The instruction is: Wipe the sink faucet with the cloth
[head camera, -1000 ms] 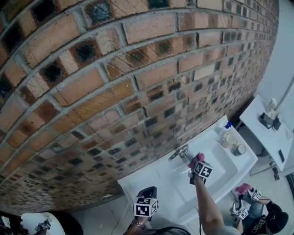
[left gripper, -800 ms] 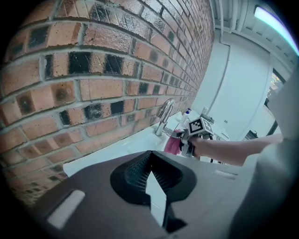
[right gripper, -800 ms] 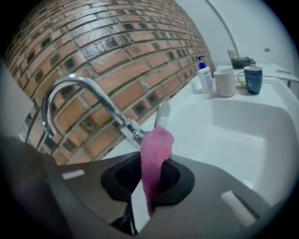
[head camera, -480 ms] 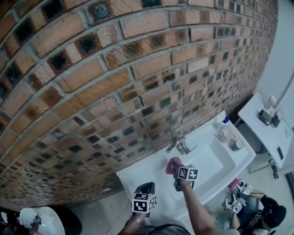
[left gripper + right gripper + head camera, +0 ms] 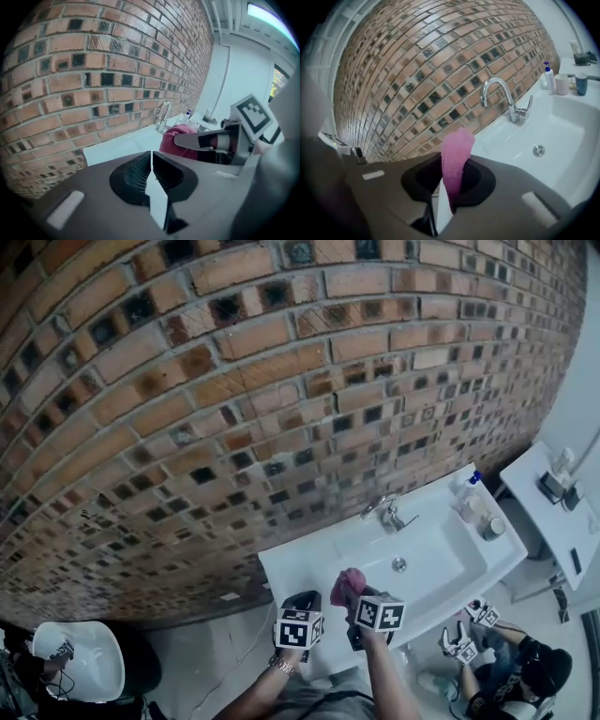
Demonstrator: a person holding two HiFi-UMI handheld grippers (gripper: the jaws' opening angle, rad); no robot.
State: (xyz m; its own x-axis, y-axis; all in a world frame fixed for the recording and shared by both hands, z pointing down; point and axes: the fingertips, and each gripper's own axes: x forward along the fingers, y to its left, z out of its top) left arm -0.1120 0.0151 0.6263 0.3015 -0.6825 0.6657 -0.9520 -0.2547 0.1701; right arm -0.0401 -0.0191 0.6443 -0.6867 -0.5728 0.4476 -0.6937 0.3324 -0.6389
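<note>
**A:** Where do we hold the cloth [image 5: 454, 157]?

**B:** Clamped upright in our right gripper [image 5: 450, 191], near the front edge of the sink [image 5: 298, 565] and well apart from the faucet [image 5: 515, 111].

**A:** And our left gripper [image 5: 151, 174]?

**B:** Jaws together, empty. We judge no wiping contact now; whether wiping is finished or pending, we cannot tell.

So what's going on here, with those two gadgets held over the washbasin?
A person stands at a white rectangular sink below a brick wall, holding a two-jaw gripper in each hand. The right gripper is clamped on a pink fluffy cloth, held near the sink's front left corner, clear of the curved chrome faucet. The left gripper is closed on nothing, just beside it. Right now nothing touches the faucet.
</note>
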